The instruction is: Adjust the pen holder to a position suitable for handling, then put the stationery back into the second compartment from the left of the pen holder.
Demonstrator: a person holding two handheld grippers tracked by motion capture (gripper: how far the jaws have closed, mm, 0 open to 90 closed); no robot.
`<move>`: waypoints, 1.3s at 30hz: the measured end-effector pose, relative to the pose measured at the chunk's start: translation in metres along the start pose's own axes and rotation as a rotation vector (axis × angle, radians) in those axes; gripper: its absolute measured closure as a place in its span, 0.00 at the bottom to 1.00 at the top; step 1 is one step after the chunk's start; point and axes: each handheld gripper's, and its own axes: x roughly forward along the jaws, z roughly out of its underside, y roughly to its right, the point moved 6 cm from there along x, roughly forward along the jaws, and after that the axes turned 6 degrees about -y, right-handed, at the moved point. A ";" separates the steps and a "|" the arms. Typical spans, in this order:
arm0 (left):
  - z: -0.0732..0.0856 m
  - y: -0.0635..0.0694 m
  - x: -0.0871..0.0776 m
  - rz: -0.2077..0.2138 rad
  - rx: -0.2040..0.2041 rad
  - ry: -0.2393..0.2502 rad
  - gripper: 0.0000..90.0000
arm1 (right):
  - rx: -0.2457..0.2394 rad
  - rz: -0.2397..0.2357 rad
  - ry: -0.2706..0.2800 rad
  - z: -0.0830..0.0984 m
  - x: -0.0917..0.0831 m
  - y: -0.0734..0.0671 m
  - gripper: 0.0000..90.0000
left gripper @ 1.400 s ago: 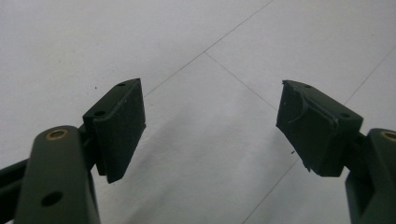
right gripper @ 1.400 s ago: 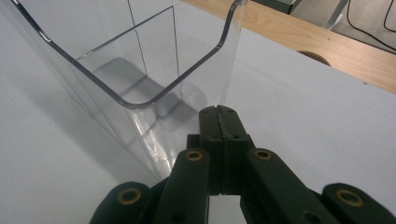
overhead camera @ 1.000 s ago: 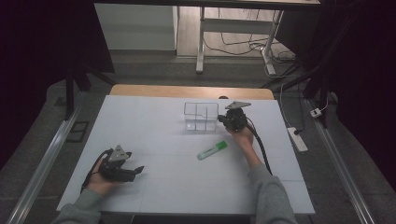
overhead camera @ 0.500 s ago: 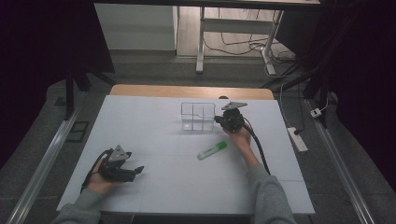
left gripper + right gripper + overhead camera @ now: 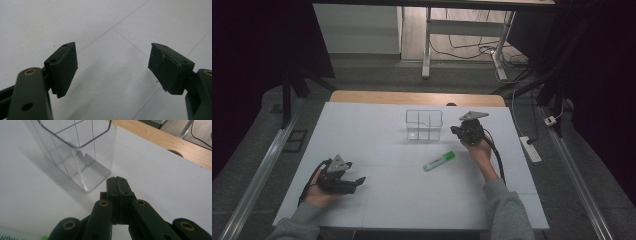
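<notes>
Dim floor and cables are surrounding a white worktop [image 5: 377,140], on which one clear divided container [image 5: 424,124] is standing and one green highlighter [image 5: 439,161] is lying, near each other but apart. Compared with a second ago, the right gripper [image 5: 457,130] is sitting slightly farther right, just off the container's right side, while the container appears to be resting a little more squarely; my guess is that the person has been nudging the box into place before dealing with the highlighter. Its fingers [image 5: 117,185] are pressing flat together, gripping nothing, with the container's near corner just ahead of them in the right gripper view. The left gripper [image 5: 354,183] is resting on the worktop's near-left part, well apart from both things, its fingers [image 5: 63,67] standing wide open over bare surface. Counted: one container, one highlighter, two grippers. The highlighter is lying untouched between the container and the person's right forearm.
</notes>
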 end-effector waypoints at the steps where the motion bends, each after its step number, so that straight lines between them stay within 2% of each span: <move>1: 0.000 0.000 0.000 -0.001 -0.001 0.001 0.26 | 0.001 0.001 -0.002 0.002 -0.003 0.000 0.99; 10: -0.003 -0.002 0.003 -0.003 -0.002 0.002 0.26 | -0.007 0.005 -0.036 0.018 -0.031 0.002 0.99; 17: -0.003 -0.002 0.003 -0.001 -0.001 0.001 0.26 | -0.014 -0.008 -0.097 0.033 -0.046 0.003 0.99; 21: -0.003 -0.002 0.003 -0.001 -0.002 0.000 0.26 | -0.018 -0.012 -0.140 0.041 -0.048 0.005 0.99; 30: -0.003 -0.002 0.003 -0.003 -0.003 0.000 0.26 | -0.022 -0.027 -0.183 0.044 -0.041 0.002 0.99; 39: -0.003 -0.002 0.004 -0.003 0.002 -0.001 0.26 | -0.037 -0.019 -0.219 0.047 -0.033 0.000 0.99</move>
